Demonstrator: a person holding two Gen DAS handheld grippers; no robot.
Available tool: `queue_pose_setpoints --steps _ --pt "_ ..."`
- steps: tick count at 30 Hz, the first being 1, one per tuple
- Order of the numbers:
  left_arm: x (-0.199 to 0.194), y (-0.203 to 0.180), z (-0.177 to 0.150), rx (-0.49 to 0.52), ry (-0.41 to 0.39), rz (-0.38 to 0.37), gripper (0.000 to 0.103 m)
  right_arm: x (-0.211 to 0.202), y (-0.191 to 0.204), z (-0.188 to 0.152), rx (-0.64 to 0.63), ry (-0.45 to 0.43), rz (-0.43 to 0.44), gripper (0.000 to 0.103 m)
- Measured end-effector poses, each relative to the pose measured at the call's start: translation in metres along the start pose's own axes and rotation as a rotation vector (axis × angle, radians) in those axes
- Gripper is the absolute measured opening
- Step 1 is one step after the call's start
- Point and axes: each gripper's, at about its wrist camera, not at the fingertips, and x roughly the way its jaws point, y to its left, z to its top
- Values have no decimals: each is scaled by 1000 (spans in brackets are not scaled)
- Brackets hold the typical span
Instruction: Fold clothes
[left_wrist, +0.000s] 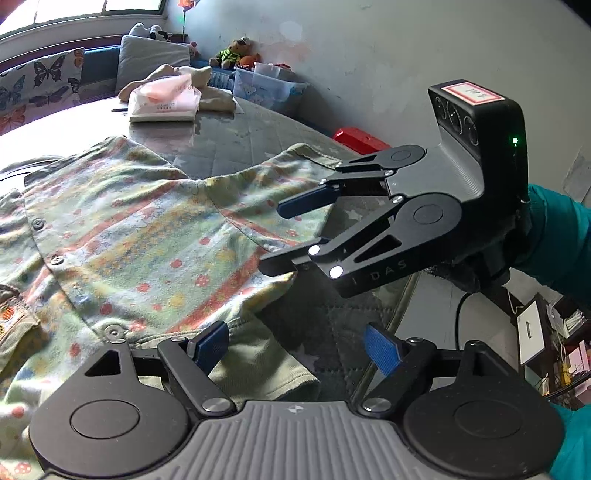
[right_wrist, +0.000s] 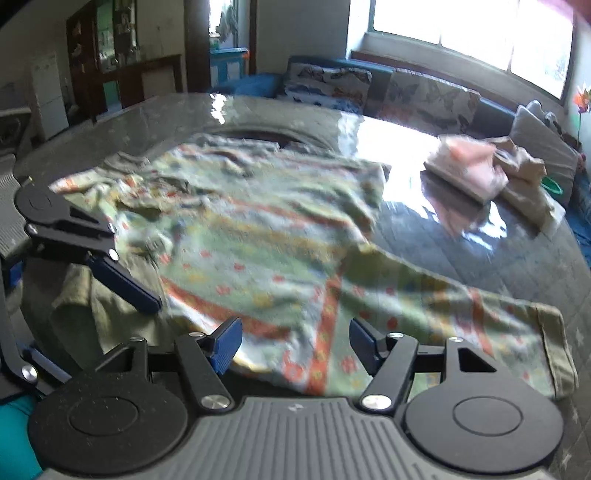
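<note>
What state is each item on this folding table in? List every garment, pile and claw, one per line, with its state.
Patterned shirt: spread on the table, partly folded, sleeve laid out, not gripped.
Folded pile: pink and beige clothes stacked at the table's far side.
Left claw: open, empty, over the shirt's hem.
Right claw: open, nothing pinched, over the shirt.
Table: glossy, bearing the clothes.

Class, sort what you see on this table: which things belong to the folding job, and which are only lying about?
Belongs to the job:
patterned shirt
left gripper
right gripper

Lying about:
pink packet
beige cloth
teddy bear
plastic box
</note>
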Motion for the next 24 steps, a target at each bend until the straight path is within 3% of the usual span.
queue_pose_setpoints --steps 8,13,18,24 --pt "-36 21 -12 -91 -56 74 83 18 24 2 -111 38 33 66" --pt "-65 38 -19 -175 -127 148 83 10 26 11 -108 2 28 66" --pt "-100 65 -26 -268 -210 288 83 20 34 13 -122 24 63 67" --pt "-144 115 -38 -400 -276 526 83 19 34 18 -121 14 65 67"
